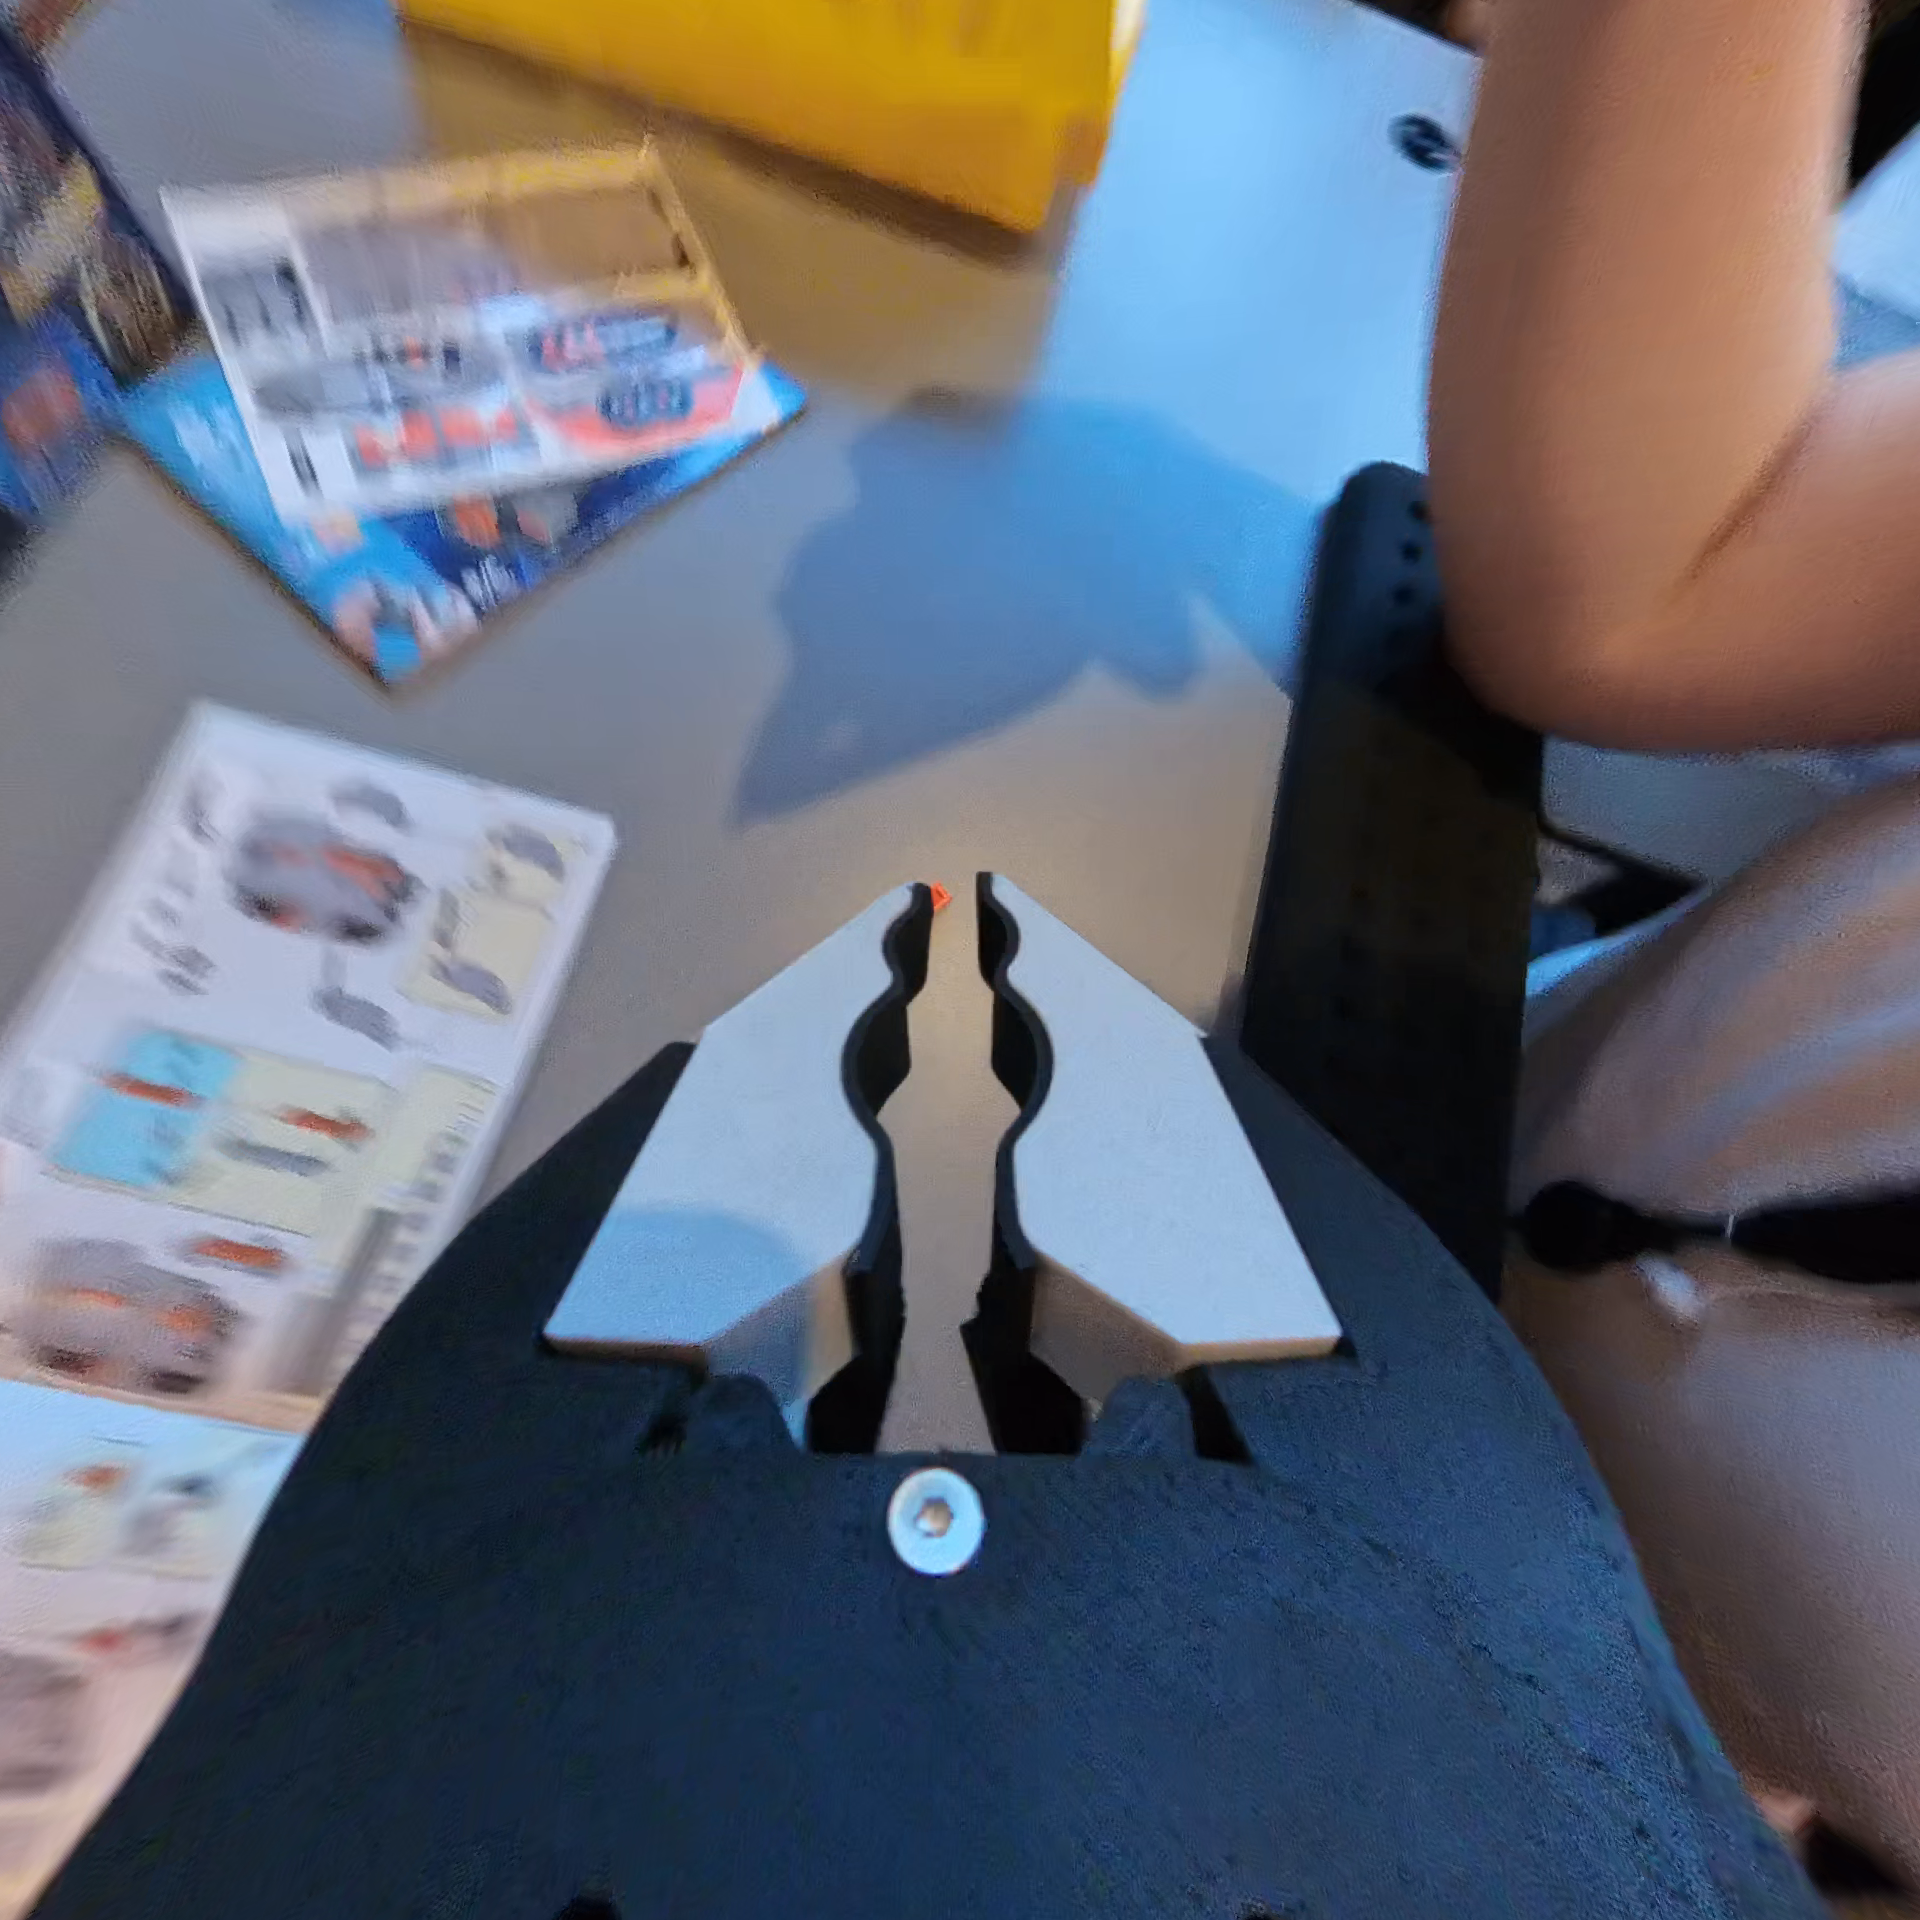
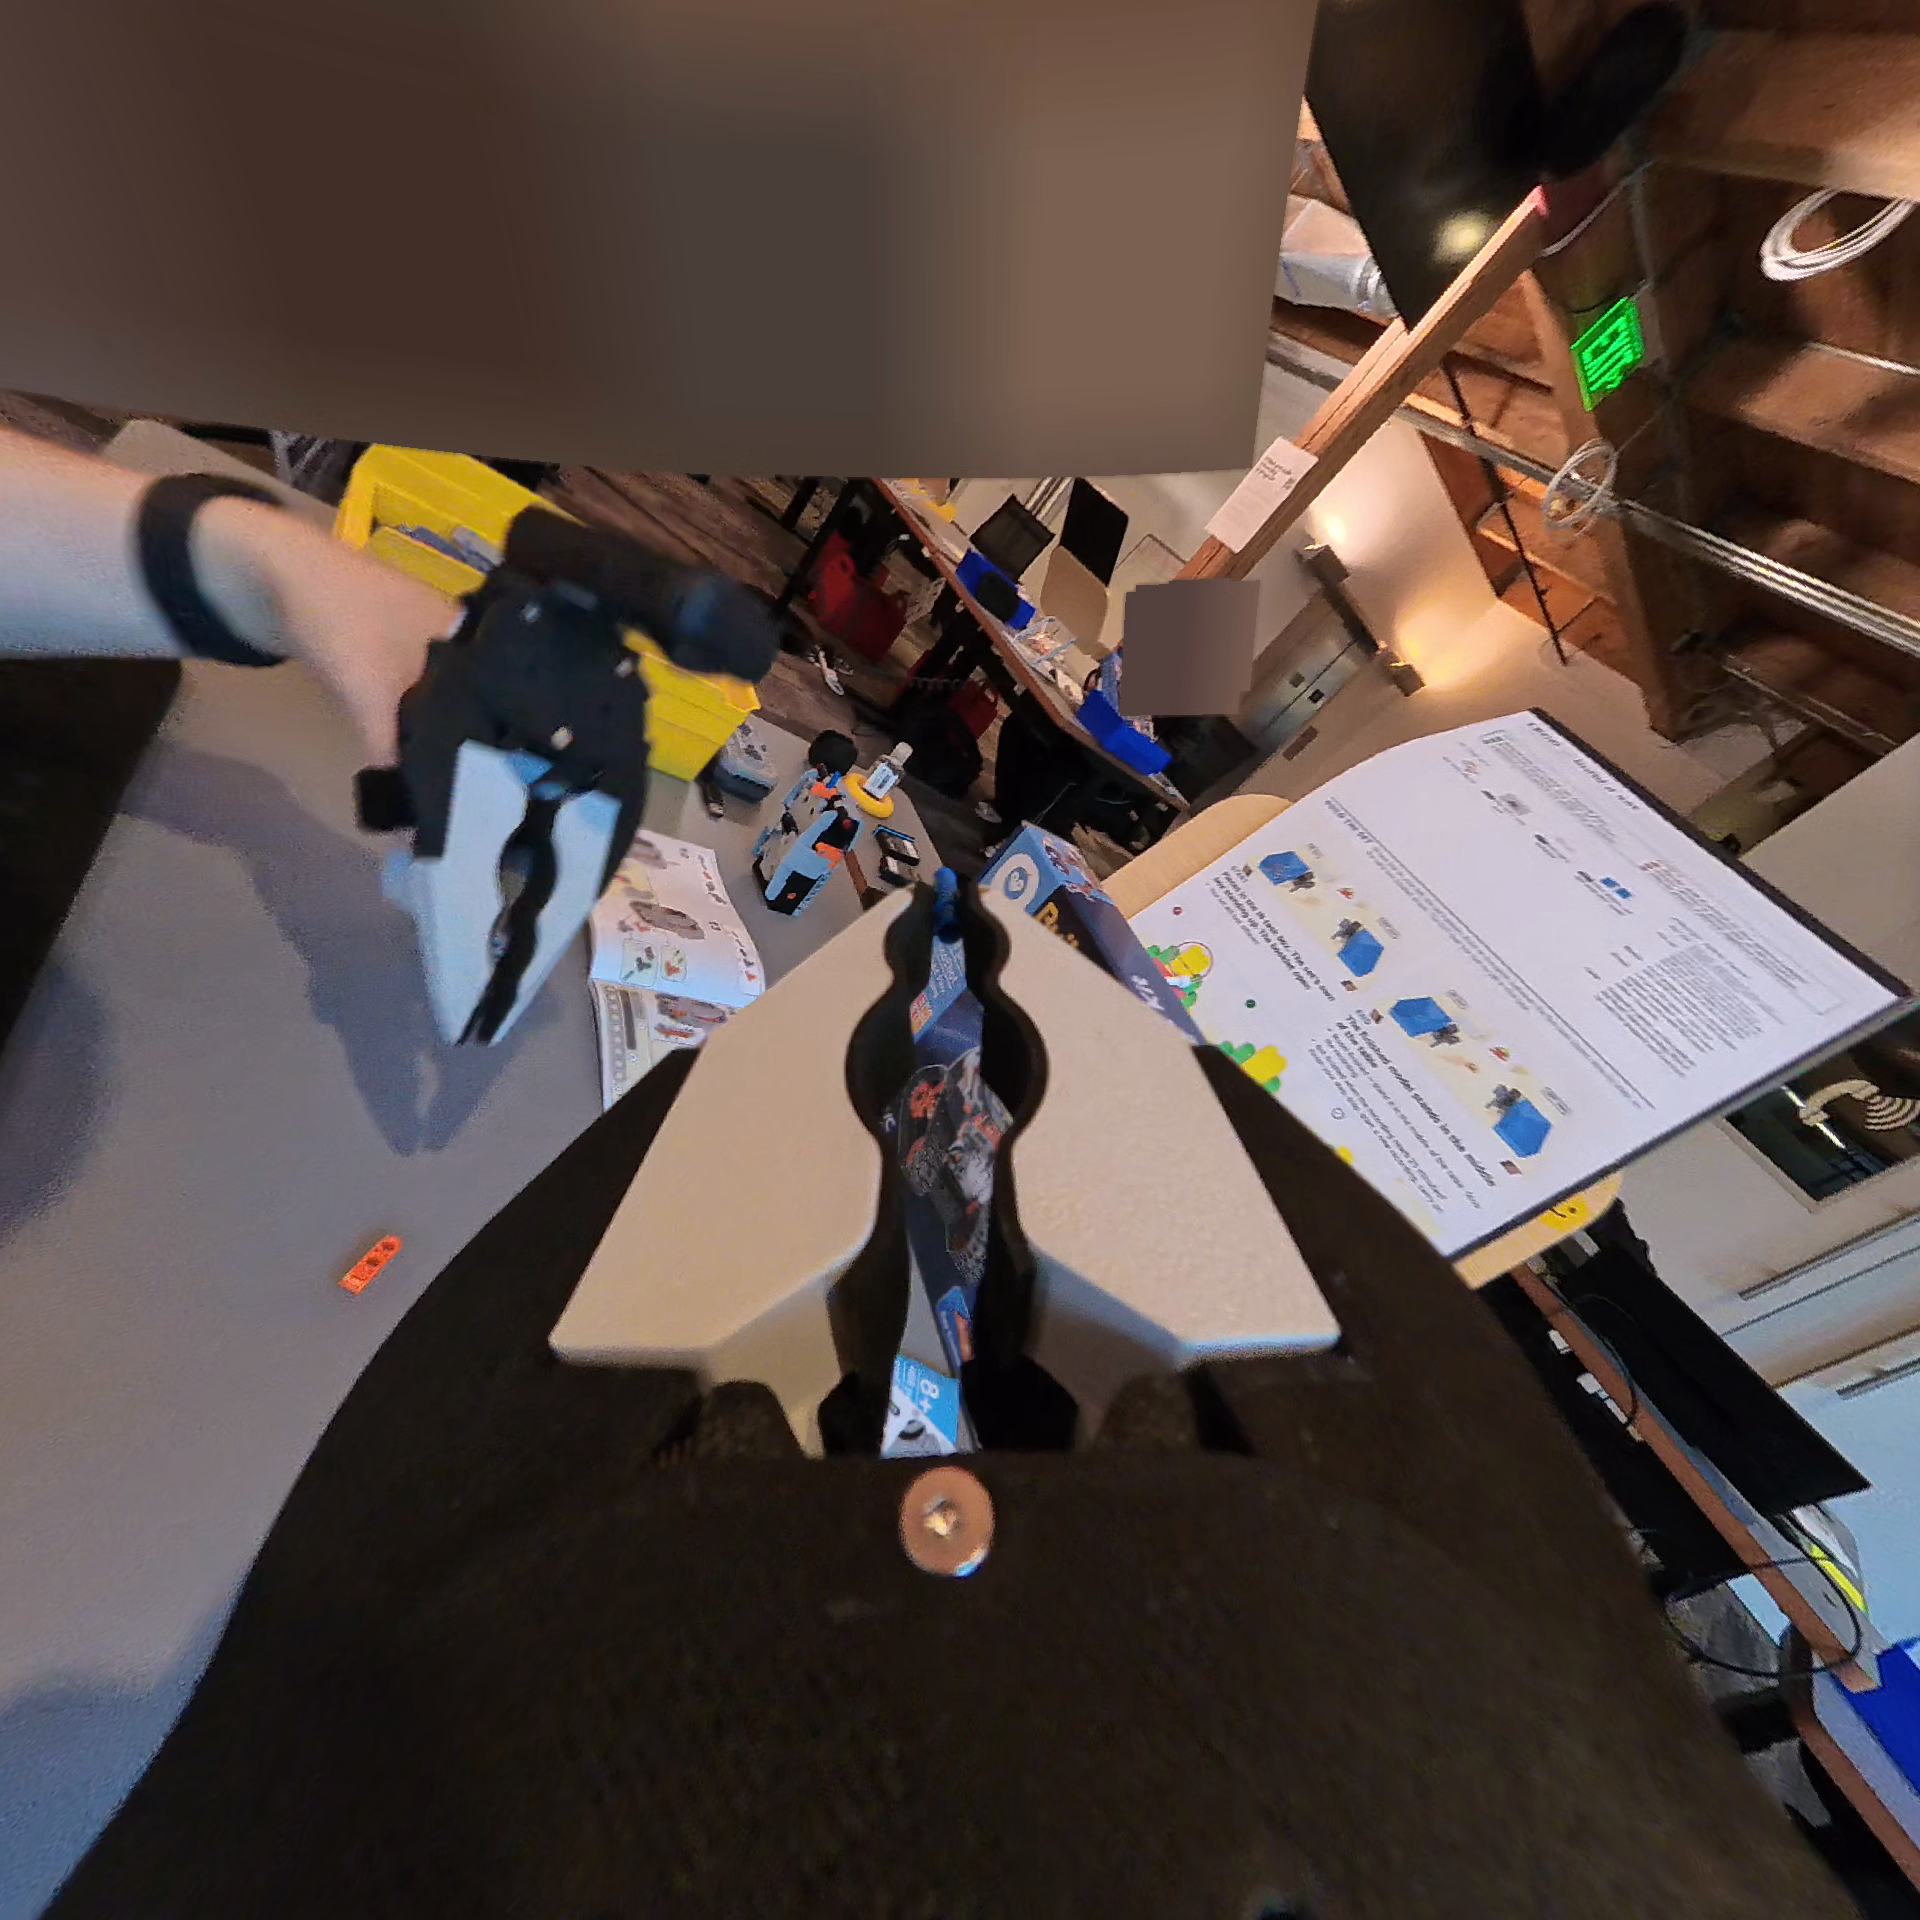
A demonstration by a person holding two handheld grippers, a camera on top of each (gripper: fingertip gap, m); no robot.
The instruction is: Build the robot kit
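Left claw (image 1: 954, 899) narrowly parted with a tiny orange piece (image 1: 940, 896) at one tip, which could drop; right claw (image 2: 943, 902) pinches a small blue piece (image 2: 945, 894) above the tabletop (image 2: 208, 1351)

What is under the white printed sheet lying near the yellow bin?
A blue printed card or box pokes out beneath the sheet along its near edge. How far it extends underneath is covered.

Print on box (image 2: 940, 1153), booklet (image 2: 665, 935), sheet (image 2: 1507, 966).
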